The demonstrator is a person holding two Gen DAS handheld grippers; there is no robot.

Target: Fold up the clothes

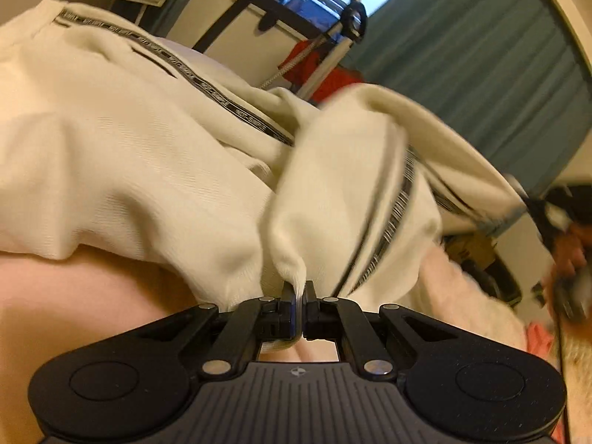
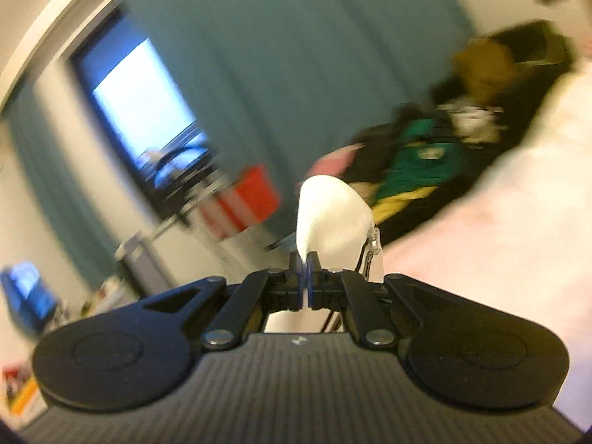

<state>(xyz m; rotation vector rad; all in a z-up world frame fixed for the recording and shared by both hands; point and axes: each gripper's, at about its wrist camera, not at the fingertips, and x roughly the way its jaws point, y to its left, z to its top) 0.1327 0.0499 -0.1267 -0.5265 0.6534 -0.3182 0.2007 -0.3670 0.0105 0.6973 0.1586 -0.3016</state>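
Observation:
A cream white garment (image 1: 140,140) with a black lettered stripe fills the left wrist view, bunched and lifted above a pale pink bed cover (image 1: 74,296). My left gripper (image 1: 298,288) is shut on a pinched fold of its fabric. The other gripper (image 1: 555,222) shows blurred at the right edge of this view, holding the garment's far end. In the right wrist view my right gripper (image 2: 305,262) is shut on a small tuft of the same cream white garment (image 2: 329,211), with a clear plastic piece beside it. The rest of the cloth is hidden below this camera.
The pink bed cover (image 2: 499,222) runs along the right. A dark pile with green and yellow clothes (image 2: 418,162) lies beyond it. A teal curtain (image 2: 259,55), a window (image 2: 144,111), a red item (image 2: 248,196) and a metal rack (image 1: 333,48) stand behind.

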